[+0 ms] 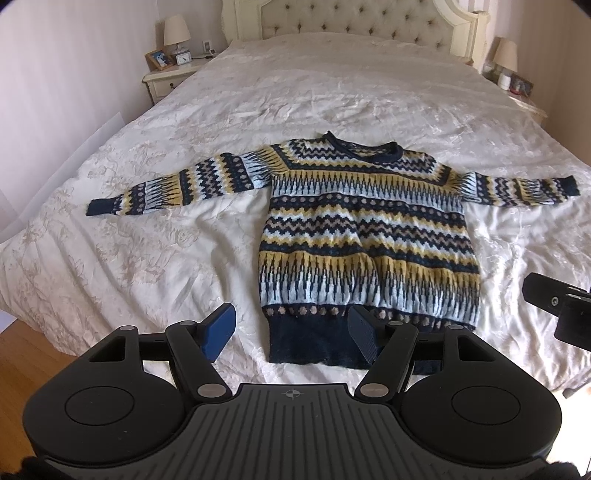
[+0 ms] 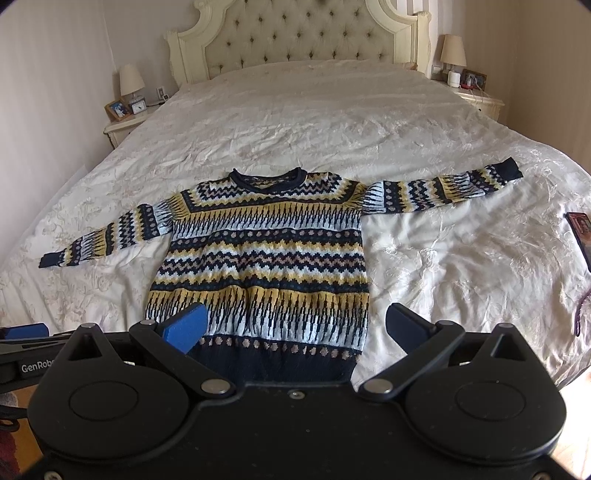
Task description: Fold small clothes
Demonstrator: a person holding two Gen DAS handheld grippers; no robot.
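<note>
A patterned knit sweater (image 1: 364,229) (image 2: 266,258) in navy, yellow and pale blue lies flat on the bed, front up, both sleeves spread out to the sides and its navy hem nearest me. My left gripper (image 1: 291,332) hovers open over the hem's left corner, nothing between its blue pads. My right gripper (image 2: 293,328) hangs open above the hem and lower body of the sweater, its jaws wide apart and empty. The right gripper's black body (image 1: 561,306) shows at the right edge of the left wrist view.
The bed (image 1: 147,240) carries a cream, wrinkled quilt and a tufted headboard (image 2: 295,33). Nightstands with lamps (image 1: 176,33) (image 2: 452,50) flank it. A phone (image 2: 581,232) lies at the bed's right edge. Wooden floor (image 1: 22,354) shows at the lower left.
</note>
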